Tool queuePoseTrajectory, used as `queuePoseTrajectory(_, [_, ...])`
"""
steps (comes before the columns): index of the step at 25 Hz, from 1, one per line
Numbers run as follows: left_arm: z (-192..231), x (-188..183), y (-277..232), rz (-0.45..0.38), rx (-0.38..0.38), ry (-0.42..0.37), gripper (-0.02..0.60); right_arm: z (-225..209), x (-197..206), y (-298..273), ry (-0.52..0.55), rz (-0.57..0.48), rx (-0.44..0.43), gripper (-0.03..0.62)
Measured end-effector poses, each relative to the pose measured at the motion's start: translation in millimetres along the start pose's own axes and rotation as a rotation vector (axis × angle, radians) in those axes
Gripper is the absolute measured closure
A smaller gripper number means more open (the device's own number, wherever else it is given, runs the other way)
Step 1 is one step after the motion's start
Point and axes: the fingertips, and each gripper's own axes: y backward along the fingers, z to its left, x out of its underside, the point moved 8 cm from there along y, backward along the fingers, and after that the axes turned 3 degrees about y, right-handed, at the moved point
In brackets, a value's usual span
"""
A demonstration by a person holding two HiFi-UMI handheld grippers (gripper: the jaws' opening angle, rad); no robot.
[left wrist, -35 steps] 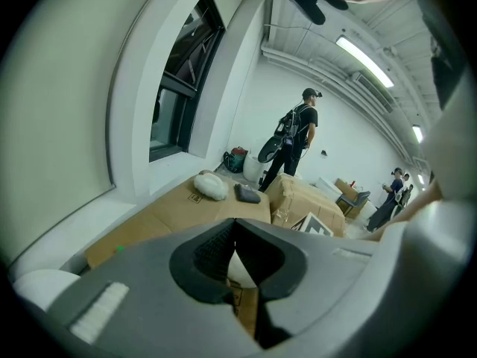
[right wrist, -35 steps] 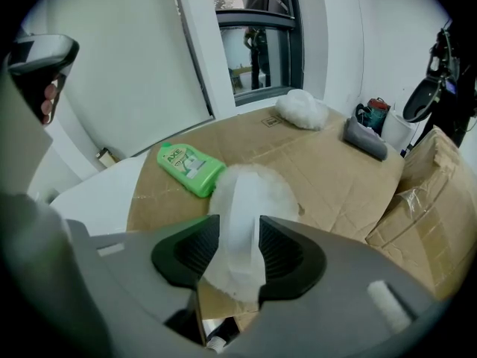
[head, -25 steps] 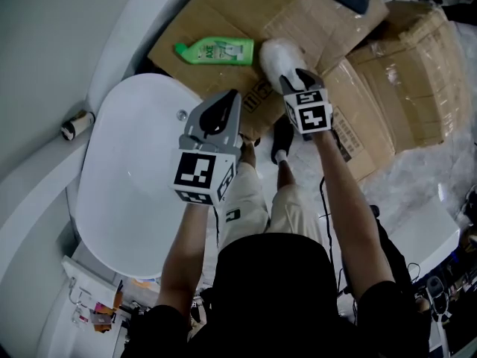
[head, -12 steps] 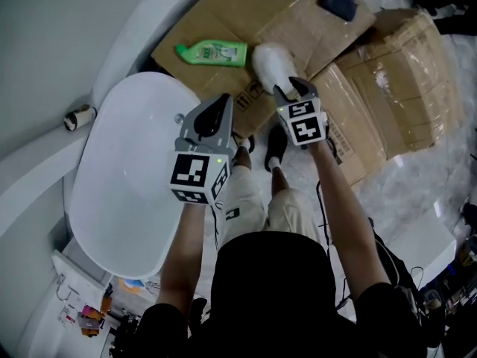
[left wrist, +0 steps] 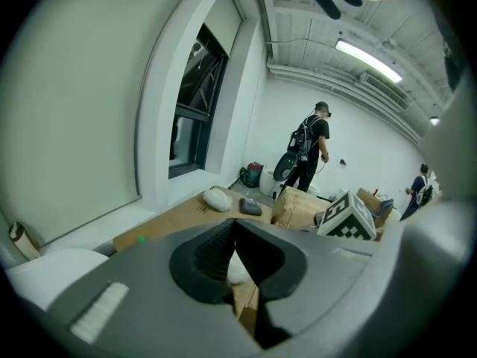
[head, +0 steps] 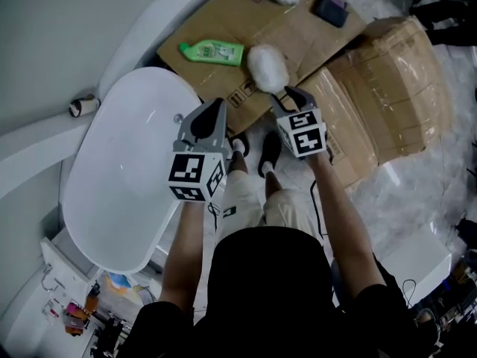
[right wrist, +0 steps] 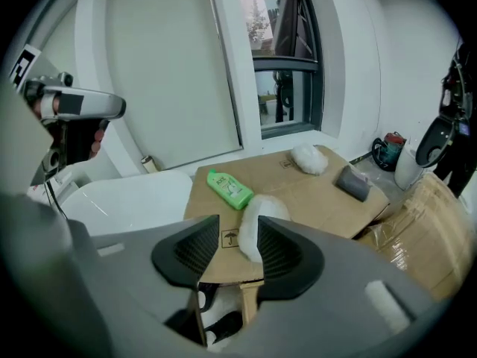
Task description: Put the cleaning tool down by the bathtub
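- Head view: bathtub (head: 112, 133) fills the left, white and oval; the person stands at its right end
- Cardboard (head: 298, 28) lies flat on the floor just beside the tub's far end, and everything loose sits on it
- Right gripper (head: 287, 93) hangs over the near edge of the cardboard with its jaws spread and nothing pinched between them; the right gripper view shows a clear gap
- Left gripper (head: 212, 114) is held above the tub's edge, its jaw tips pressed together on nothing
- Tool (head: 267, 67), a white fluffy pad, lies on the cardboard just ahead of the right jaws and near the tub, so it looks already set down. In the right gripper view it shows through the gap, closer to the right jaw; whether that jaw touches the fluff I cannot tell
- It looks light, soft and squashy, not fragile and unlikely to slip. A pinch across its narrow middle would likely hold best, since loose pile at the ends may pull free
- Green bottle (head: 212, 51) lies on its side left of the tool, apart from it
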Motion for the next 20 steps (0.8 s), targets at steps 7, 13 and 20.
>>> queuePoseTrajectory(7, [-21.2,-0.2,34.0,-0.039,-0.062,0.025,0.583,15.5,-2.5,45.8,0.030,-0.067,-0.016,0.444])
queuePoseTrajectory(13, [-44.7,0.3,52.3,-0.051,-0.071,0.013,0.583,26.1,-3.1,81.7,0.054,-0.109,-0.038,0.445])
queuePoseTrajectory(20, [-66.0,-2.2,72.7,-0.062,-0.062,-0.009,0.583,33.9,-2.0,116.1,0.063,-0.155,-0.050,0.462])
